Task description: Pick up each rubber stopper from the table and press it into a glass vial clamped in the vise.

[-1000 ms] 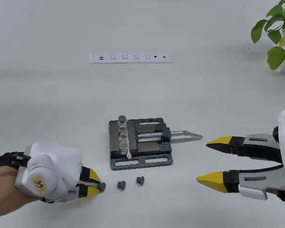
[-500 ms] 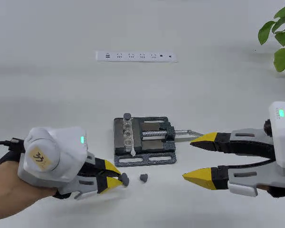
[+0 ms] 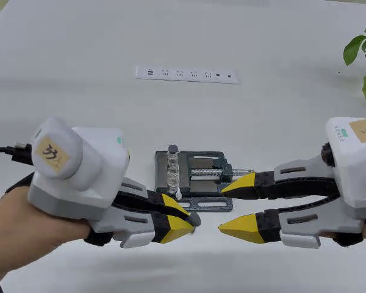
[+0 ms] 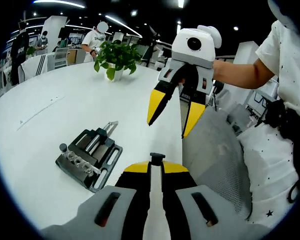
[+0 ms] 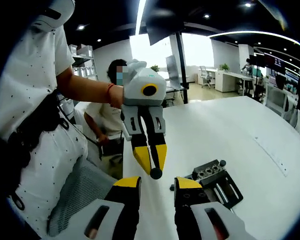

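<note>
The left gripper (image 3: 186, 220) is clenched on a small, dark, round rubber stopper (image 3: 194, 218), at six o'clock of the grey metal vise (image 3: 202, 183) and its clear glass vials (image 3: 172, 176). The right gripper (image 3: 226, 209) is released, its yellow tips apart, at three o'clock of the stopper. Its own view adds a dark speck (image 5: 171, 188) beside the vise, perhaps a loose stopper.
</note>
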{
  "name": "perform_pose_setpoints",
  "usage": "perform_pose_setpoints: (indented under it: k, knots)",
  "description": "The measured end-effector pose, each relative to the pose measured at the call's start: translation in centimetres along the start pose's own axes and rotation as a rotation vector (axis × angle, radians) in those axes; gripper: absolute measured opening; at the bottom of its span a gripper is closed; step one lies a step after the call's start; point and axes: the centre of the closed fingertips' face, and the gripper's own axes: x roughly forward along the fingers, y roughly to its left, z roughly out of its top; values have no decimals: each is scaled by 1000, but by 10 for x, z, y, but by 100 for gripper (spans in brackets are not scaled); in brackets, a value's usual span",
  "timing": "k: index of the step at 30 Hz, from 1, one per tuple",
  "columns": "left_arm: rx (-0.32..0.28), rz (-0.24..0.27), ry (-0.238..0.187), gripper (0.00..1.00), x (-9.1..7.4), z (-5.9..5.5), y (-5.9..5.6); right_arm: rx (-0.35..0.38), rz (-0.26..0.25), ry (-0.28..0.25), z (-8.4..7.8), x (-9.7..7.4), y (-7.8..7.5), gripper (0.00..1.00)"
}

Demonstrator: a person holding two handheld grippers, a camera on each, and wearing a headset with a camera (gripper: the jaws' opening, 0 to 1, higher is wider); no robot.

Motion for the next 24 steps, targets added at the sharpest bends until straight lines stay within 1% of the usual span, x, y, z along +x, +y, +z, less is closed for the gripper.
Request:
perform_pose_setpoints:
  k: [3,6,8,9,12,17,24]
  knots:
    - [-12,-15,0,4,1,2,-5,-13,22,5,2,3,4,18]
    - [-12,-17,12,4,1,1,-7,-28,38,15,2,5,8,17]
    - [-15,-19,10,4,0,2,-8,-37,43,19,2,5,9,15]
    - [-24,-27,1,4,0,4,-10,-37,45,17,2,6,10,15]
    - [-32,-32,-10,4,-1,7,-13,-40,51,18,2,7,12,15]
    - [-22,-37,-8,4,-1,8,-15,-51,57,21,2,7,14,13]
    - [-18,-42,-8,4,-1,9,-16,-56,56,22,1,6,13,11]
